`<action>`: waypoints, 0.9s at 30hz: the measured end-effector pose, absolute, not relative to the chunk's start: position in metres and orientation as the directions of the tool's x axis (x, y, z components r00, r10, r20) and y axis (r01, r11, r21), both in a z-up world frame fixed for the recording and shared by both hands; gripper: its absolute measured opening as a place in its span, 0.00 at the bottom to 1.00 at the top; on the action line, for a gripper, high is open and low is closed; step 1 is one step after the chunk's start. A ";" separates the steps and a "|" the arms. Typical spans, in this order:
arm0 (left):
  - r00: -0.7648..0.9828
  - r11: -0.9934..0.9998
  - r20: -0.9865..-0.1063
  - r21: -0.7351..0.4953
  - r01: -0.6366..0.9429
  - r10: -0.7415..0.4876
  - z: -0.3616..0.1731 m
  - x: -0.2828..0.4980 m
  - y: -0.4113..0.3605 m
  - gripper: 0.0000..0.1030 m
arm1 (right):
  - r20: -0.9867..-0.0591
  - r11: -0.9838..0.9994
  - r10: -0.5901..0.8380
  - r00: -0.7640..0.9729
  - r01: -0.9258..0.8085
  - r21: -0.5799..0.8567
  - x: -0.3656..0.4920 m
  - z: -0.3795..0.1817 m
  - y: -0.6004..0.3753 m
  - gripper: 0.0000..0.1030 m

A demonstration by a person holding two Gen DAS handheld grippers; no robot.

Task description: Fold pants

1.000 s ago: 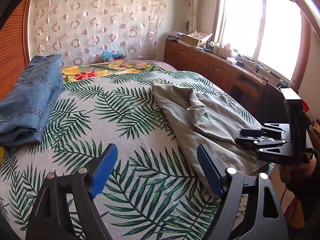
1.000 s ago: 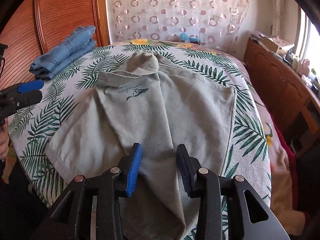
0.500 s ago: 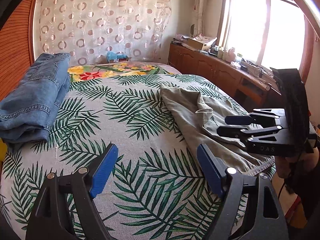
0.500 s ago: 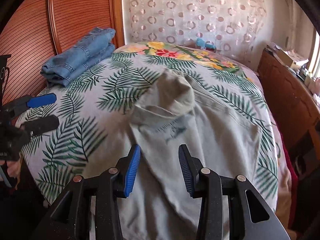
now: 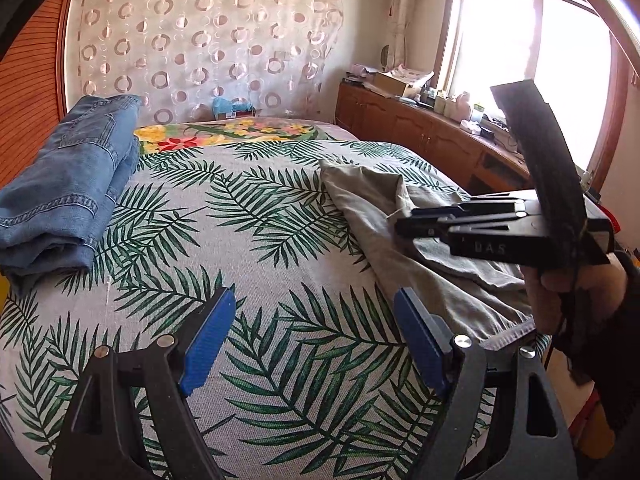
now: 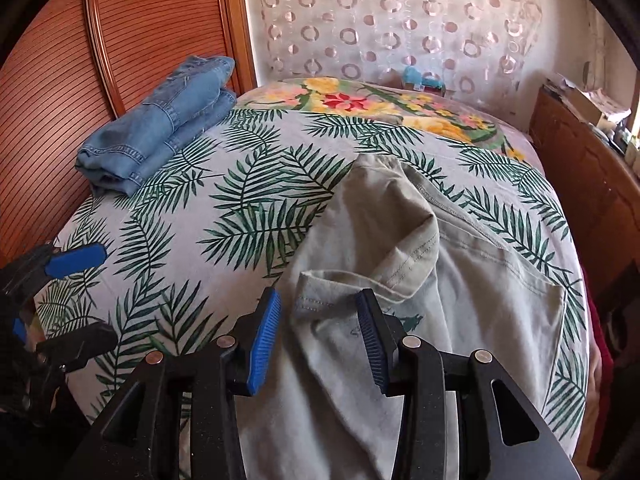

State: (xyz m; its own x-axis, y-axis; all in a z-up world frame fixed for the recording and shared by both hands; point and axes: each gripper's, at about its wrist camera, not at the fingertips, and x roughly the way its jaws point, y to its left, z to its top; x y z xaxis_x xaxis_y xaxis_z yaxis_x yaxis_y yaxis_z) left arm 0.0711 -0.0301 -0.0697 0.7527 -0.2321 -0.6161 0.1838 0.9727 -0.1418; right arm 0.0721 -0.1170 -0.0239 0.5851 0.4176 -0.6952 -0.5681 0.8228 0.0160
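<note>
The grey-green pants (image 6: 400,280) lie spread on the right half of the bed (image 6: 240,216), over the palm-leaf bedspread, one part folded over so that a hemmed edge with double stitching curls across the top layer, and a small dark printed mark shows near the lower fold. In the left wrist view the same pants (image 5: 376,208) lie to the right of the bare middle of the bedspread (image 5: 256,240). The right gripper (image 6: 318,340) hangs just above the folded edge, its blue pads (image 6: 262,340) apart with the cloth seen between and beneath them; its jaws have just been closing a little, yet the pads press on nothing, so it is released. In the left view it appears side-on, held by a hand (image 5: 576,292) in a dark sleeve at the bed's right edge. The left gripper (image 5: 310,340) hangs over the bare bedspread near the front of the bed, jaws wide and empty, well apart from the pants. A folded pair of blue jeans (image 6: 160,128) lies at the far left corner by the ribbed wooden headboard (image 6: 120,40). Behind the bed hangs a curtain with ring patterns (image 5: 208,40); a wooden cabinet (image 5: 420,140) runs under the bright window (image 5: 540,60).
</note>
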 end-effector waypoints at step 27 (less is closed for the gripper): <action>0.724 0.968 -0.644 -0.127 0.216 -0.246 -0.080 0.076 -0.047 0.80 | -0.538 0.906 0.313 0.783 -0.416 -0.079 0.071 0.028 -0.207 0.03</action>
